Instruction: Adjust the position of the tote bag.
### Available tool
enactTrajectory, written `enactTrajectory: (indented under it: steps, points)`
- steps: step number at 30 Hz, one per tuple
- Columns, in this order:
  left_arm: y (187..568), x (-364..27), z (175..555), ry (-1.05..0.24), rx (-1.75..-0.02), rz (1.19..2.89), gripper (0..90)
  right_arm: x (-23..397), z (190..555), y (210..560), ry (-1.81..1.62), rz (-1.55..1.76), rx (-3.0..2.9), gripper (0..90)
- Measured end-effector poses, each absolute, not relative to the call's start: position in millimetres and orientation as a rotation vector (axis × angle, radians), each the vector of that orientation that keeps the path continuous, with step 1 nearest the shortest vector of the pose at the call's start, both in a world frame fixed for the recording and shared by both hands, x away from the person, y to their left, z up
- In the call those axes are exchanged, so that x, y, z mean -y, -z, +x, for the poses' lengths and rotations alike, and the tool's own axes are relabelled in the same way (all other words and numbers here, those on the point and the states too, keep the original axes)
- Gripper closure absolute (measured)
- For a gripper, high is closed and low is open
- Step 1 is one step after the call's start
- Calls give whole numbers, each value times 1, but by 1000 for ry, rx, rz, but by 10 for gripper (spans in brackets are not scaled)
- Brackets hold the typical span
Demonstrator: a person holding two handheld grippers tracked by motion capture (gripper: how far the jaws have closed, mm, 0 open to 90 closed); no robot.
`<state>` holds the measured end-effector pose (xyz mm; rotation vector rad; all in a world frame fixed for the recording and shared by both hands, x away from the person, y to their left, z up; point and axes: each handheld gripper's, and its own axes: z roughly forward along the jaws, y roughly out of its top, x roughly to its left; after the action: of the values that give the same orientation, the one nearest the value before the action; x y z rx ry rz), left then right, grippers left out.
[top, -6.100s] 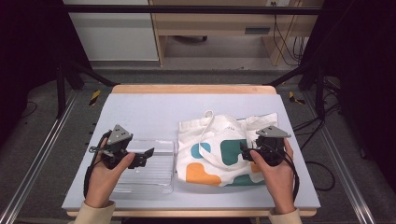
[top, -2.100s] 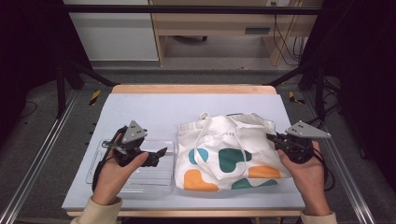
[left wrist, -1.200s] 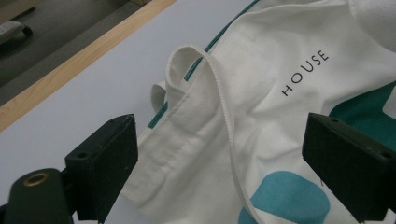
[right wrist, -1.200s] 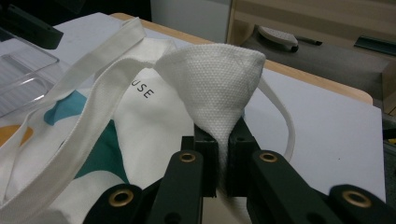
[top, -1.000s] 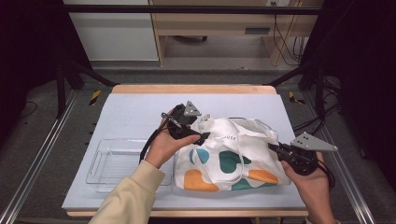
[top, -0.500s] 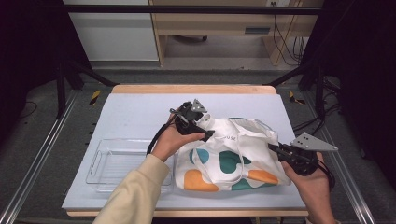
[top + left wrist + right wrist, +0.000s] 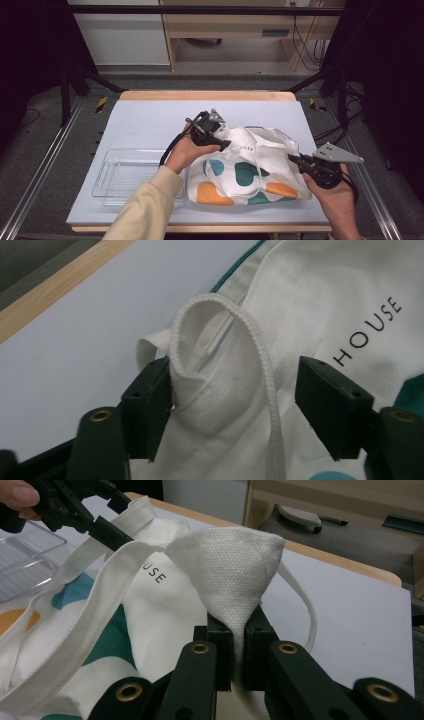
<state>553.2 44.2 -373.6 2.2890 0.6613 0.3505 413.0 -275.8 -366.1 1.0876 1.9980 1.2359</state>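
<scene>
Meanwhile, right fingers (image 7: 239, 647) pinch the tote bag (image 7: 250, 167); left fingers (image 7: 150, 405), closing, straddle its folded rim.

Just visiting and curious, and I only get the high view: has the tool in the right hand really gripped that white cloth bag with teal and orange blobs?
Observer: Yes, the right gripper has its fingers shut on a pinched-up peak of the white cloth tote bag with teal and orange patches.
Operator: And the left one?
Observer: The left gripper has just been closing; a fold of the bag sits between its fingers, touching one, clear of the other.
</scene>
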Motion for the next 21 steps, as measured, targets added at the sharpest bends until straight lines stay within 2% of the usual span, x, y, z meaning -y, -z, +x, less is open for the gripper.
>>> enactTrajectory:
  steps: [5, 14, 17, 21]
  points:
    - [371, -45, 550, -342, -654, 2306, 520, 277, 412, 365, -1233, 1087, -2002, 854]
    - [370, -48, 543, -297, -644, 2335, 748, 279, 411, 366, -1229, 1096, -1997, 853]
    - [370, -53, 539, -284, -654, 2310, 798, 281, 409, 367, -1231, 1097, -1995, 853]
    - [366, -59, 530, -296, -647, 2295, 809, 283, 406, 367, -1228, 1095, -1995, 853]
